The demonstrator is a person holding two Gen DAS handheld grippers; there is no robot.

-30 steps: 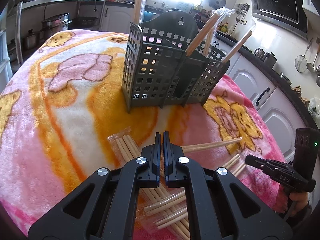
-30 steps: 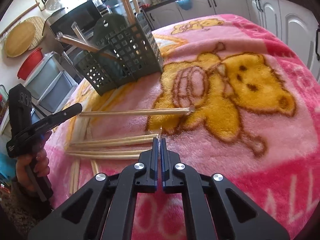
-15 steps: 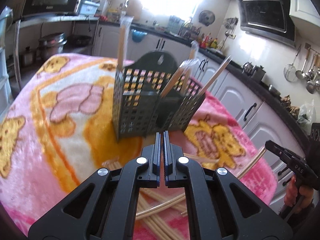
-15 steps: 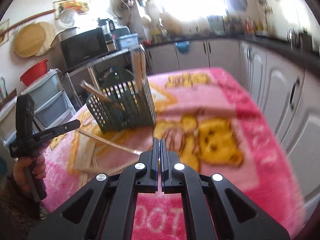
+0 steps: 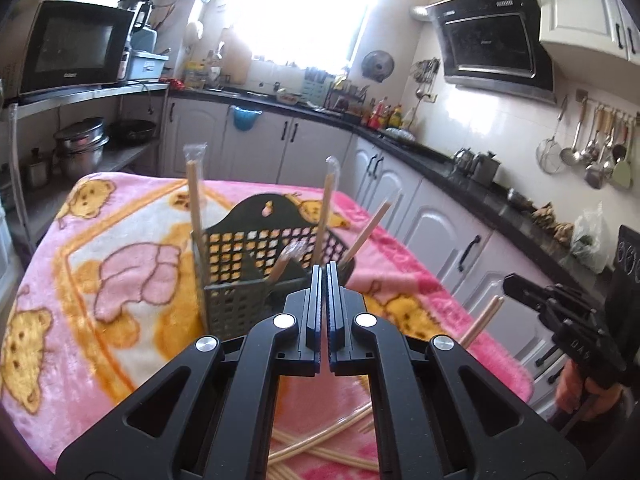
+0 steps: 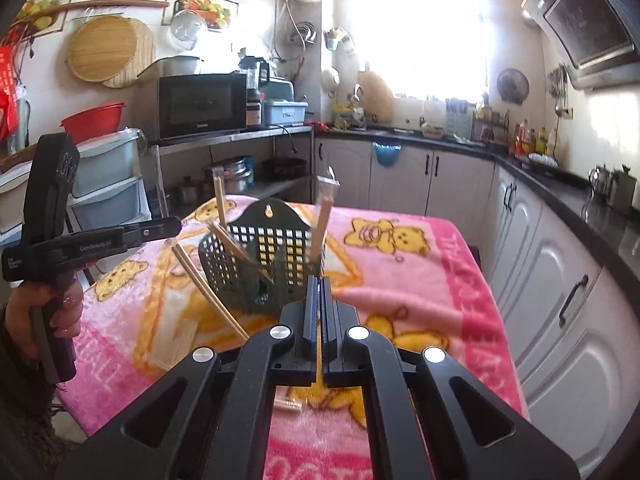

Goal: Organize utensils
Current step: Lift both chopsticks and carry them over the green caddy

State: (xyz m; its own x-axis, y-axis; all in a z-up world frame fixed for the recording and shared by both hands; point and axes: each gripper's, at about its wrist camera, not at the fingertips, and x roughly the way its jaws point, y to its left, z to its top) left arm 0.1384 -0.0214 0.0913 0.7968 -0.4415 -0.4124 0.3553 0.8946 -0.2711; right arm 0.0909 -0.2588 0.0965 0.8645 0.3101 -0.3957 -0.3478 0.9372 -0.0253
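Note:
A dark slotted utensil holder (image 5: pixel 240 292) (image 6: pixel 276 264) stands on the pink bear blanket (image 5: pixel 120 280), with several wrapped chopsticks (image 5: pixel 195 200) (image 6: pixel 322 216) upright in it. My left gripper (image 5: pixel 324 268) (image 6: pixel 180 224) and right gripper (image 6: pixel 319 280) (image 5: pixel 506 280) are both shut and raised in front of the holder. One wrapped chopstick pair (image 5: pixel 486 316) (image 6: pixel 200 280) hangs in the air, slanting between them. Each end sits just below a gripper tip. The grip points are hidden under the fingers. Loose chopsticks (image 5: pixel 304 448) (image 6: pixel 176 344) lie on the blanket below.
White cabinets (image 6: pixel 560 280) and a dark counter run along the right side of the table. A metal shelf with a microwave (image 6: pixel 202 106) and pots stands behind the table on the left. A hand (image 6: pixel 60 312) holds the left gripper's handle.
Both grippers have risen from the blanket and tilted up toward level. The chopstick pair between them has come up off the pile. The jaws have stayed shut.

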